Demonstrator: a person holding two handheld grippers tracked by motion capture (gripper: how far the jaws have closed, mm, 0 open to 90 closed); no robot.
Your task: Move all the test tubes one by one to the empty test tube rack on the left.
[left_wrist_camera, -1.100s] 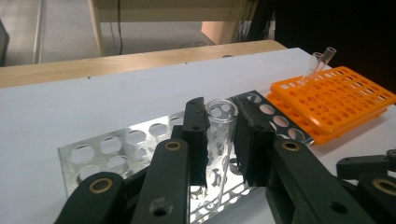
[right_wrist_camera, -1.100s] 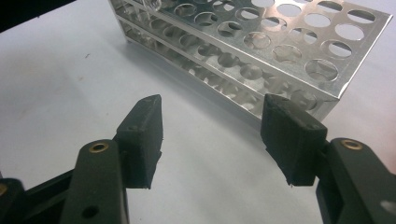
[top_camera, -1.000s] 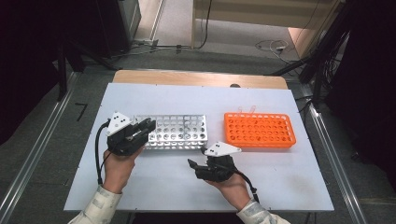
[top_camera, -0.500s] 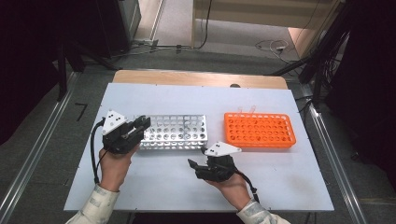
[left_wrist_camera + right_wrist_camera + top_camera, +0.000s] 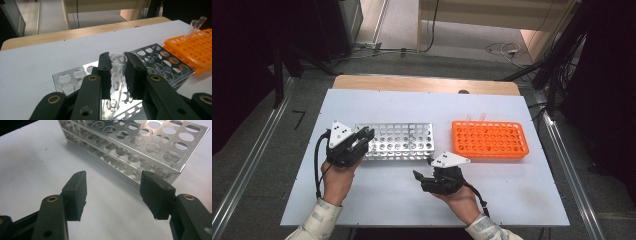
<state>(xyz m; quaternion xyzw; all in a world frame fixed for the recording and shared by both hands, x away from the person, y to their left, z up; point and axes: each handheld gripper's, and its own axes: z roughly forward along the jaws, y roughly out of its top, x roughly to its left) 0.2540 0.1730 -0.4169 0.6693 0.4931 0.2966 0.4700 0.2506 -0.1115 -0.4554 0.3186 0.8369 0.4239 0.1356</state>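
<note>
Item: my left gripper pinches a clear glass test tube upright above the perforated silver metal rack, presumably for slotting, while my right gripper, spread empty, waits nearby.

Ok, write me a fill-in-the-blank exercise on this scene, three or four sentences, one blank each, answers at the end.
1. The left gripper is shut on a clear glass ____.
2. The right gripper hovers over the white table with its jaws ____.
3. The rack at the person's right, with two tubes at its far edge, is coloured ____.
4. The rack under the left gripper is made of shiny ____.

Missing words: test tube; open; orange; metal
</note>
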